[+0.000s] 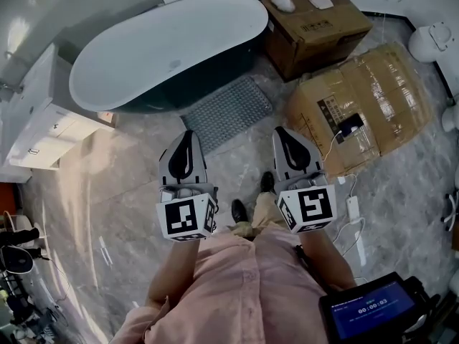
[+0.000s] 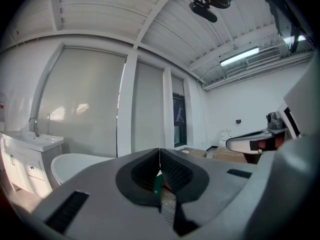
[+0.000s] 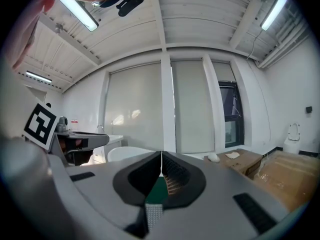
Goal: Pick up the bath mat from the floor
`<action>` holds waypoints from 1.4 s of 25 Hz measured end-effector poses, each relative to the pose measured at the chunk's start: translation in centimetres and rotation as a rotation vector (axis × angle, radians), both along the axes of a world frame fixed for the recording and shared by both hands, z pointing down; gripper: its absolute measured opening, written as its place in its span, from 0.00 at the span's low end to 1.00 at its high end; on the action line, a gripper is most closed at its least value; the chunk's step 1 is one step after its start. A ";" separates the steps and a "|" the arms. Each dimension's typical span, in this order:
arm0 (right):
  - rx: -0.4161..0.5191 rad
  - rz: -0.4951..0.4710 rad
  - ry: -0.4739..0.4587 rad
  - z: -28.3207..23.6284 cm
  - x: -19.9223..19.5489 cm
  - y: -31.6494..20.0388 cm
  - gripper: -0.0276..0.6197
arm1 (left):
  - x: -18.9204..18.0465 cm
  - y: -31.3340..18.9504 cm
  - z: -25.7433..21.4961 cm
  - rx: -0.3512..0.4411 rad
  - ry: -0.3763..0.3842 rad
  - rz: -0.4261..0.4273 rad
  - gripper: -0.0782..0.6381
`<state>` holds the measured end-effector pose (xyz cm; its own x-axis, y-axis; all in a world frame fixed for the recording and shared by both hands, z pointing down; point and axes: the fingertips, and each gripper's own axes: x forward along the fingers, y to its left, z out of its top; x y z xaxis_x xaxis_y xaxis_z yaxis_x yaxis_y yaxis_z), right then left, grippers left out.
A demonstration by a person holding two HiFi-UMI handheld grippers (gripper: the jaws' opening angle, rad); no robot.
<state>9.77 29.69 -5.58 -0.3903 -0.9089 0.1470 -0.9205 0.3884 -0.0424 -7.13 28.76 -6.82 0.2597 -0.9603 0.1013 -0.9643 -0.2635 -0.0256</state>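
Mat [image 1: 228, 112]: grey, textured, flat on the floor [image 1: 107, 206], one long edge tucked against the tub [image 1: 165, 49], untouched. Left gripper [image 1: 186, 136] and right gripper [image 1: 288, 133] side by side in the air, both nosed toward the mat yet well apart from it. From the head view, left tip just short of the mat's near corner, right tip over bare floor between mat and cardboard [image 1: 366, 106]. Jaws of both pressed together along a thin seam, nothing between the pads in either gripper view. Ahead of them there only blinds [image 2: 85, 104] and ceiling [image 2: 100, 14], with the tub's white rim low in each. Cardboard flattened, right of the mat, with a phone [image 1: 350, 126] on it and a white cable running down toward a power strip [image 1: 353, 208]. Behind that, a closed box [image 1: 315, 31] beside the tub's end. Vanity [image 1: 43, 120] left of the tub. Toilet [image 1: 434, 41] at far right. Dark shoes [image 1: 239, 210] on the floor below the grippers, pink shirt [image 1: 237, 285] lowest in the head view, lit screen [image 1: 373, 310] at the bottom right corner.
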 end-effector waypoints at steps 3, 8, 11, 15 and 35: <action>-0.025 -0.001 -0.010 0.8 1.1 -1.9 0.07 | 1.2 -1.6 0.6 -0.025 -0.011 0.003 0.15; -0.036 -0.017 -0.026 1.0 3.2 -5.8 0.07 | 3.4 -5.0 0.9 -0.041 -0.030 -0.007 0.15; -0.049 -0.028 -0.038 1.6 4.7 -8.3 0.07 | 5.0 -7.2 1.3 -0.053 -0.046 -0.013 0.15; -0.045 -0.043 -0.045 1.6 6.3 -11.1 0.07 | 6.8 -9.8 1.2 -0.056 -0.068 -0.021 0.15; 0.020 -0.175 -0.078 0.1 6.1 -21.1 0.07 | 5.5 -16.3 -1.3 0.012 -0.080 -0.201 0.15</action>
<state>15.87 8.59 -5.48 -0.5518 -0.8288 0.0925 -0.8333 0.5435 -0.1010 -1.68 12.45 -8.11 0.0547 -0.9933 0.1021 -0.9921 -0.0656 -0.1067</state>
